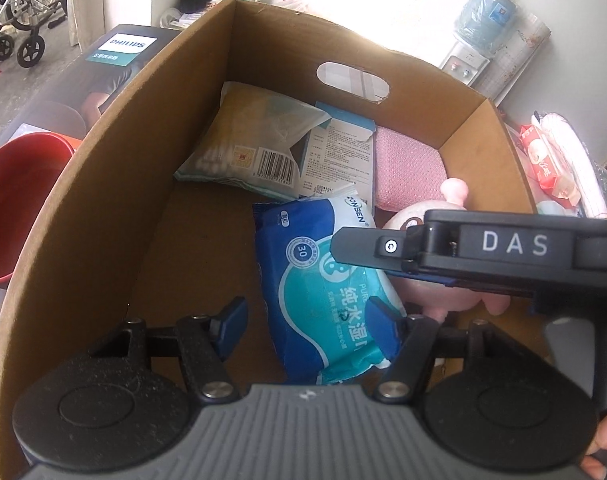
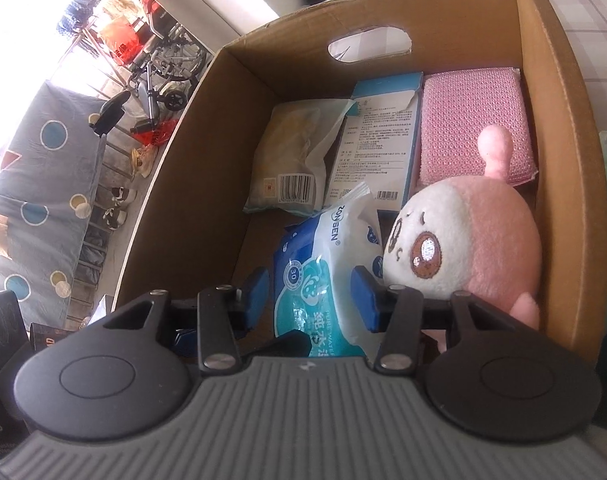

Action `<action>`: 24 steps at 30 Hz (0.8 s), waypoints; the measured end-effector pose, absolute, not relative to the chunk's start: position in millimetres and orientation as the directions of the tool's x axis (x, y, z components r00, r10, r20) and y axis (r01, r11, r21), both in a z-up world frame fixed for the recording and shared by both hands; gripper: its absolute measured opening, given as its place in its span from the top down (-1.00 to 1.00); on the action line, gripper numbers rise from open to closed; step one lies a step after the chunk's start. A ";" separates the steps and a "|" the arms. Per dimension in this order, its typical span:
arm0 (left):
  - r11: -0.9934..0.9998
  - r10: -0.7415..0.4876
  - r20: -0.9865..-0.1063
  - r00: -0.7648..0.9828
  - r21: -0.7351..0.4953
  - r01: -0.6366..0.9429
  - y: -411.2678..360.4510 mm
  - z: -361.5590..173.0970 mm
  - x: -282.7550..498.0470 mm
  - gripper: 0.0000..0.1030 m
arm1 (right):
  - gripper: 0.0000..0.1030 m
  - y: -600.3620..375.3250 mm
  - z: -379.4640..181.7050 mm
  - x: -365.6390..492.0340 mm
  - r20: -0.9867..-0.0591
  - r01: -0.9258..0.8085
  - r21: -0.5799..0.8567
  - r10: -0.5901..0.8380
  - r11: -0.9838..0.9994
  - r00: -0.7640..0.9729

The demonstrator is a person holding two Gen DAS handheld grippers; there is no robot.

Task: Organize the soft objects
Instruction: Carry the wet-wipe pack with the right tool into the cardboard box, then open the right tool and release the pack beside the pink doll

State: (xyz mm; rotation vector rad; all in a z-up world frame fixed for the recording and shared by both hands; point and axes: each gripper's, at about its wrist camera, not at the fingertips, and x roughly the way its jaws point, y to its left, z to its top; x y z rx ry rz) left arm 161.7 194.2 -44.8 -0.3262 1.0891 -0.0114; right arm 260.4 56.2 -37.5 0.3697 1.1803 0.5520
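A cardboard box (image 1: pixel 103 200) holds a blue wet-wipes pack (image 1: pixel 323 280), a cotton-swab bag (image 1: pixel 247 140), a blue-and-white carton (image 1: pixel 335 152), a pink sponge (image 1: pixel 407 168) and a pink-and-white plush toy (image 1: pixel 435 300). My left gripper (image 1: pixel 307 320) is open above the wipes pack, holding nothing. My right gripper (image 2: pixel 309 300) is open over the same pack (image 2: pixel 323 280), with the plush (image 2: pixel 463 252) just right of its right finger. In the left wrist view the right gripper's black body (image 1: pixel 463 248) reaches in from the right and hides part of the plush.
The box walls (image 2: pixel 563 160) enclose everything; a handle cutout (image 2: pixel 369 46) is in the far wall. Outside are a red basin (image 1: pixel 19 200), a Philips box (image 1: pixel 115 64), a tissue pack (image 1: pixel 551 164), a water dispenser (image 1: pixel 479 28) and a wheelchair (image 2: pixel 163 64).
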 end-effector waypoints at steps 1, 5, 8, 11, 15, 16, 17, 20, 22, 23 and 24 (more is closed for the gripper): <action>0.952 -0.170 -0.869 0.465 -0.266 -0.150 194.1 -45.6 161.7 -0.28 | 0.06 56.3 -38.3 259.6 -0.765 -0.201 0.548 0.584 0.812 0.272; 0.953 -0.174 -0.872 0.457 -0.266 -0.144 192.2 -47.2 161.4 -0.28 | 0.05 53.8 -41.2 258.8 -0.755 -0.169 0.585 0.609 0.793 0.243; 0.954 -0.181 -0.874 0.451 -0.268 -0.137 189.8 -47.3 161.6 -0.42 | 0.03 46.3 -42.0 259.8 -0.734 -0.142 0.626 0.640 0.767 0.226; 0.958 -0.185 -0.879 0.440 -0.261 -0.119 183.9 -48.3 163.9 -0.54 | 0.04 35.8 -32.8 255.5 -0.703 -0.144 0.652 0.665 0.744 0.250; 0.972 -0.161 -0.899 0.406 -0.216 -0.092 171.7 -52.3 175.1 -0.68 | 0.04 21.1 -12.7 244.7 -0.666 -0.184 0.661 0.682 0.727 0.302; 0.976 -0.156 -0.905 0.396 -0.204 -0.081 168.7 -54.0 178.7 -0.72 | 0.04 16.7 -7.5 241.8 -0.654 -0.194 0.666 0.689 0.720 0.312; 0.979 -0.152 -0.911 0.383 -0.193 -0.070 166.4 -55.7 182.2 -0.77 | 0.04 12.4 -2.4 238.8 -0.643 -0.204 0.670 0.695 0.714 0.322; 0.983 -0.155 -0.924 0.350 -0.181 -0.042 161.3 -60.4 190.5 -0.80 | 0.01 -2.7 13.2 229.5 -0.613 -0.239 0.669 0.704 0.704 0.358; 0.986 -0.156 -0.930 0.334 -0.169 -0.011 157.5 -62.9 194.8 -0.78 | -0.01 -14.3 20.9 225.5 -0.600 -0.248 0.666 0.703 0.704 0.383; 0.988 -0.149 -0.932 0.331 -0.155 0.008 155.3 -62.5 196.6 -0.73 | -0.02 -19.6 22.8 224.5 -0.595 -0.247 0.667 0.702 0.703 0.392; 0.990 -0.140 -0.933 0.332 -0.137 0.032 153.0 -61.6 197.1 -0.70 | -0.02 -24.5 24.4 224.2 -0.592 -0.247 0.666 0.701 0.703 0.399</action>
